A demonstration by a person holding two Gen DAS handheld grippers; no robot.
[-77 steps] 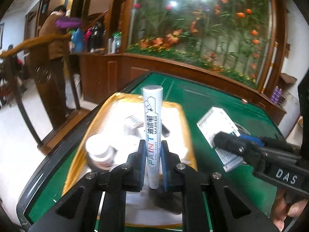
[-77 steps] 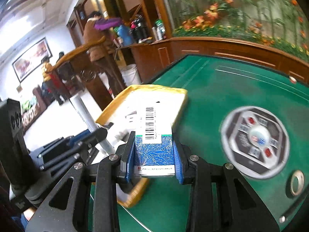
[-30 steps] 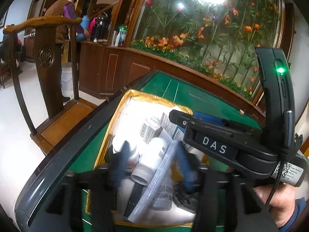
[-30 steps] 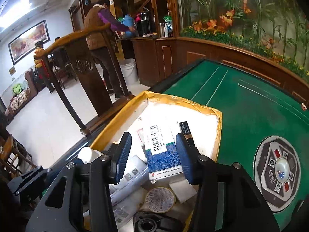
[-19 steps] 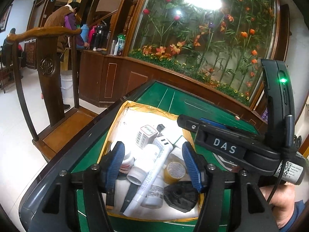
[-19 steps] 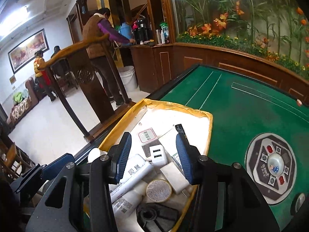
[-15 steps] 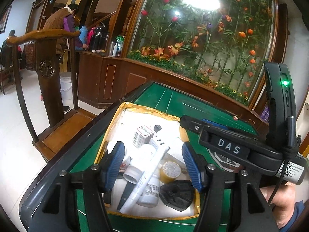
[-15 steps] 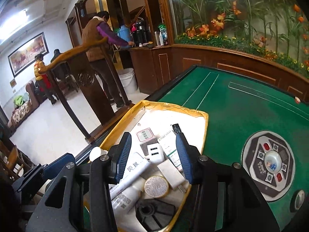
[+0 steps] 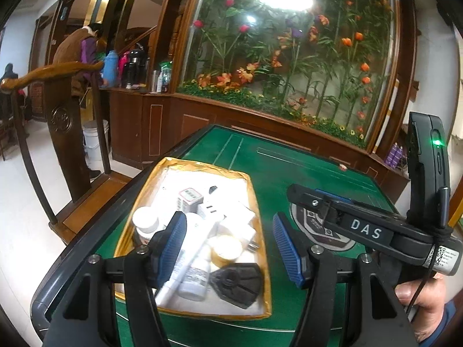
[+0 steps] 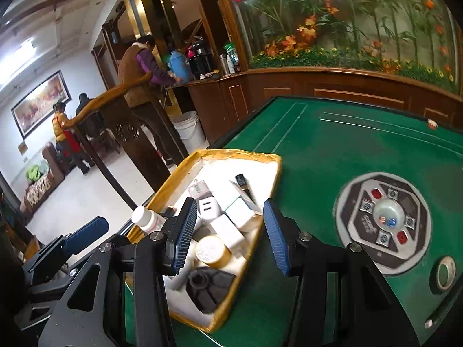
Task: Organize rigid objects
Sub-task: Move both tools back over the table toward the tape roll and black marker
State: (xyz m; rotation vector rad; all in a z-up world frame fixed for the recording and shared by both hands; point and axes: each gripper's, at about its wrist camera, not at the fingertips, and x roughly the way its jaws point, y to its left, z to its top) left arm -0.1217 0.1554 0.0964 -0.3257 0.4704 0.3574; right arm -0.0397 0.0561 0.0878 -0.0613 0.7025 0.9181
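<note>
left tool [image 9: 228,245]: jaws apart, empty | right tool [image 10: 228,231]: jaws apart, empty

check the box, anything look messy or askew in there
Yes. The box holds a loose heap: the marker lies slanted across a toppled bottle, another bottle leans against the rim, and the small cartons sit at mixed angles. Nothing looks spilled or broken.

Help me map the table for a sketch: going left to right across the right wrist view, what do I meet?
White pill bottle → yellow-rimmed box → round control panel set in the green table → small metal ring.
</note>
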